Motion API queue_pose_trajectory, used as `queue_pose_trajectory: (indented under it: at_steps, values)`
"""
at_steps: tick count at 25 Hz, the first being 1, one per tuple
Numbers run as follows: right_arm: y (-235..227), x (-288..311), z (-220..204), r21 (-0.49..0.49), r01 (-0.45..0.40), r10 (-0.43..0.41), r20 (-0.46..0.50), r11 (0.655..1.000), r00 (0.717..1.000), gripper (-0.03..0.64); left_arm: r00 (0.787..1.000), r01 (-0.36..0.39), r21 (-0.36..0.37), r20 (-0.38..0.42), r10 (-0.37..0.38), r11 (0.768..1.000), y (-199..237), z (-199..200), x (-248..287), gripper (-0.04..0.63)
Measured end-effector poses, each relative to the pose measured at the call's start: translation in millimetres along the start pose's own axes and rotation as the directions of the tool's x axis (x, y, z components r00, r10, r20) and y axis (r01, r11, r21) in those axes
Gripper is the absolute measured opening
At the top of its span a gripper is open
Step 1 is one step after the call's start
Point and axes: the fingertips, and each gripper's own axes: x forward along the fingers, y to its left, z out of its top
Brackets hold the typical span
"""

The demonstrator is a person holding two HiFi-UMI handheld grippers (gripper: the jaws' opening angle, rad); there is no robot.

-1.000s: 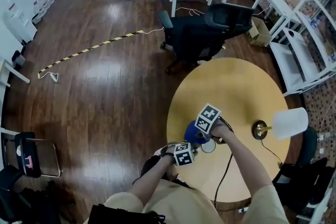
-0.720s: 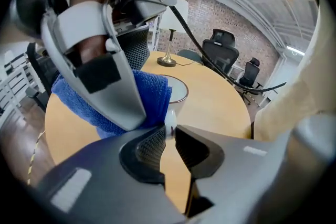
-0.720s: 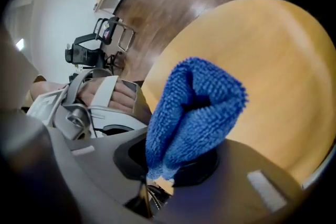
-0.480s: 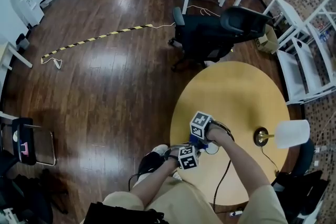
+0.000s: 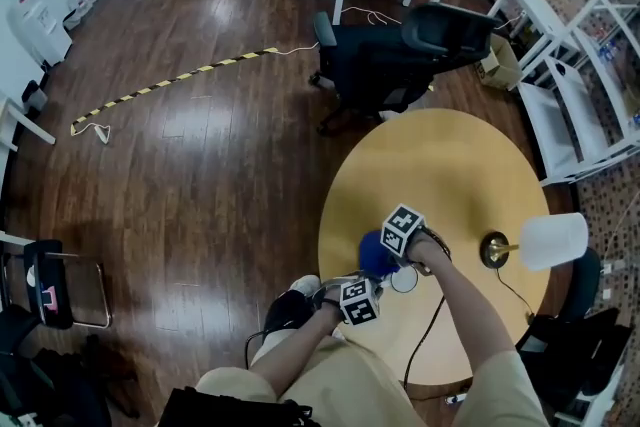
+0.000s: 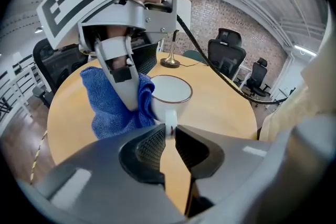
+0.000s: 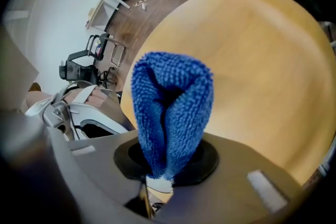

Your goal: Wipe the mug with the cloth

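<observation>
Pinching mug (image 6: pixel 170 91) handle, left gripper (image 6: pixel 168 136) jaws stood narrow, lower centre of frame. Above, right gripper (image 7: pixel 157 178) clamped blue cloth (image 7: pixel 170 107), seemingly pressed on mug's left wall. Mug on round table (image 5: pixel 450 165): stiff, glazed, likely slippery, breakable; handle safest hold. Cloth soft, limp.

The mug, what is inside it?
Only the white inner wall of the mug shows, nothing sticks out; its near rim covers the bottom. The blue cloth is outside, against its side.
</observation>
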Motion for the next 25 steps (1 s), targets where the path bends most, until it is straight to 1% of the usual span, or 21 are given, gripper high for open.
queue_pose_trajectory:
  at_steps: [4, 9, 13, 18, 22, 25]
  values:
    - [-7.4, -0.6, -7.4, 0.059, -0.038, 0.035, 0.058, 0.998, 0.998, 0.061, 1.000, -0.004, -0.001, -0.002, 0.004, 1.000, -2.4, 2.8, 2.5, 0.051]
    - [-22.9, -0.7, -18.4, 0.133, -0.063, 0.048, 0.115, 0.989, 0.992, 0.060, 1.000, -0.005, 0.008, -0.007, 0.005, 1.000, -5.0, 5.9, 6.6, 0.051]
    - [-36.0, -5.3, -27.9, 0.204, -0.093, 0.057, 0.175, 0.975, 0.983, 0.060, 1.000, -0.010, -0.009, -0.015, 0.010, 1.000, -4.5, 7.2, 7.2, 0.054]
    - [-38.2, -2.2, -40.7, 0.291, -0.189, 0.107, 0.275, 0.938, 0.955, 0.060, 0.999, -0.013, -0.005, -0.037, 0.012, 1.000, -13.0, 7.4, 8.9, 0.054]
    - [-40.2, 0.7, -50.3, 0.343, -0.269, 0.135, 0.367, 0.900, 0.920, 0.060, 0.998, -0.012, -0.010, -0.056, 0.011, 1.000, -19.4, 9.4, 11.4, 0.054]
    - [-41.6, 1.9, -58.0, 0.361, -0.293, 0.132, 0.410, 0.885, 0.903, 0.060, 0.997, -0.031, -0.004, -0.068, 0.031, 0.999, -19.4, 7.7, 10.7, 0.055]
